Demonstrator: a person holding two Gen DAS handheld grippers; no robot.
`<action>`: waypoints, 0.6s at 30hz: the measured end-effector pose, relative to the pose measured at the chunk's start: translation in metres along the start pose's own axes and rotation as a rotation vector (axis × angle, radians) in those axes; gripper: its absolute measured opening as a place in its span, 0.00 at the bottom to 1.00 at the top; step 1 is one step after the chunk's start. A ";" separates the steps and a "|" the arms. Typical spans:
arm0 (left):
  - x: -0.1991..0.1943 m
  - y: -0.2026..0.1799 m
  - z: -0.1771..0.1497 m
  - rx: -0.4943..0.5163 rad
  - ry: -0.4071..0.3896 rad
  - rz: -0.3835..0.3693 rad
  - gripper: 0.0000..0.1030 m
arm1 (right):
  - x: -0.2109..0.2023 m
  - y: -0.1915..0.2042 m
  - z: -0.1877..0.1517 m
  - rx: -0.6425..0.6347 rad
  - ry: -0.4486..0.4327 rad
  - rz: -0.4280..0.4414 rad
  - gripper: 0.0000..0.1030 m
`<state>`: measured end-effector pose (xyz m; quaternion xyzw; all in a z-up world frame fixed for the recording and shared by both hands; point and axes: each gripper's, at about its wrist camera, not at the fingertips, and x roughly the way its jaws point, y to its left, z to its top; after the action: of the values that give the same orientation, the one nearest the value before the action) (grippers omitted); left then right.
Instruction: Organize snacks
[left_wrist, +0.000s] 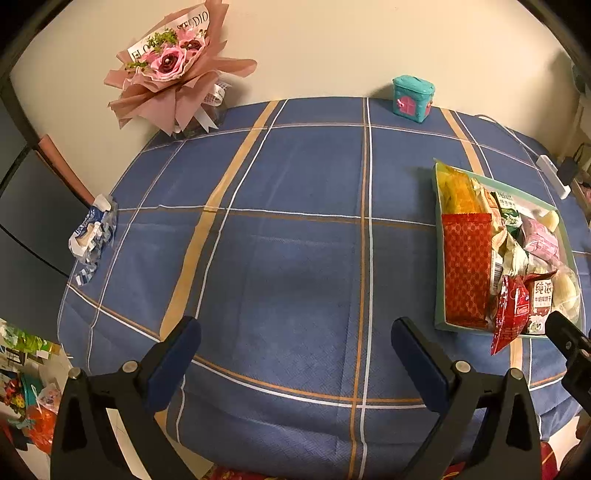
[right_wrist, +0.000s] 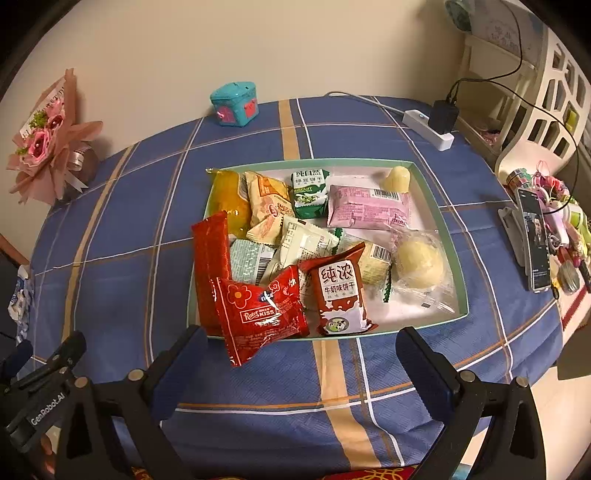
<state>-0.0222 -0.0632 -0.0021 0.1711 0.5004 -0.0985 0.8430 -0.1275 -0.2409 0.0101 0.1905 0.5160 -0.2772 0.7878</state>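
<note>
Left gripper (left_wrist: 295, 360): jaws wide apart, nothing between them, hovering over bare blue plaid tablecloth (left_wrist: 288, 236). Right gripper (right_wrist: 301, 365): jaws also spread, empty, sitting just short of near rim of green tray (right_wrist: 458, 273).

Tray on right half of table, packed with snacks:
- long red patterned packet (right_wrist: 211, 266) along left wall, tilted
- red "Roter Kiss" packet (right_wrist: 258, 314) draped over near rim, lower corner hanging out onto cloth
- dark red milk-biscuit pack (right_wrist: 341, 295) at near rim, beside Kiss packet
- orange-yellow bag (right_wrist: 227, 199) in far left corner
- green-white biscuit carton (right_wrist: 309, 192) at far side, middle
- pink wrapper (right_wrist: 367, 206) right of carton
- pale bun in clear wrap (right_wrist: 419, 264) by right wall
- small yellow jelly cup (right_wrist: 397, 179) at far right corner
- pale wrappers piled in middle, labels unreadable

Off-tray: teal house-shaped box (right_wrist: 234, 103) at far edge, pink bouquet (left_wrist: 173, 62) far left corner, crumpled blue-white wrapper (left_wrist: 94, 232) at left edge, white power strip (right_wrist: 428, 129) with black charger far right, phone (right_wrist: 535, 243) propped at right edge.
</note>
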 end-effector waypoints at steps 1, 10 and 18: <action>0.000 -0.001 0.000 0.002 -0.002 0.003 1.00 | 0.000 -0.001 0.000 0.003 0.003 0.001 1.00; 0.001 -0.002 0.000 0.013 0.004 0.005 1.00 | 0.003 -0.003 0.001 0.009 0.014 -0.004 1.00; 0.003 -0.002 0.001 0.013 0.013 0.005 1.00 | 0.005 -0.002 0.001 0.008 0.022 -0.011 1.00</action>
<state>-0.0210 -0.0655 -0.0047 0.1782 0.5049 -0.0986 0.8388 -0.1266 -0.2437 0.0059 0.1938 0.5248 -0.2812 0.7797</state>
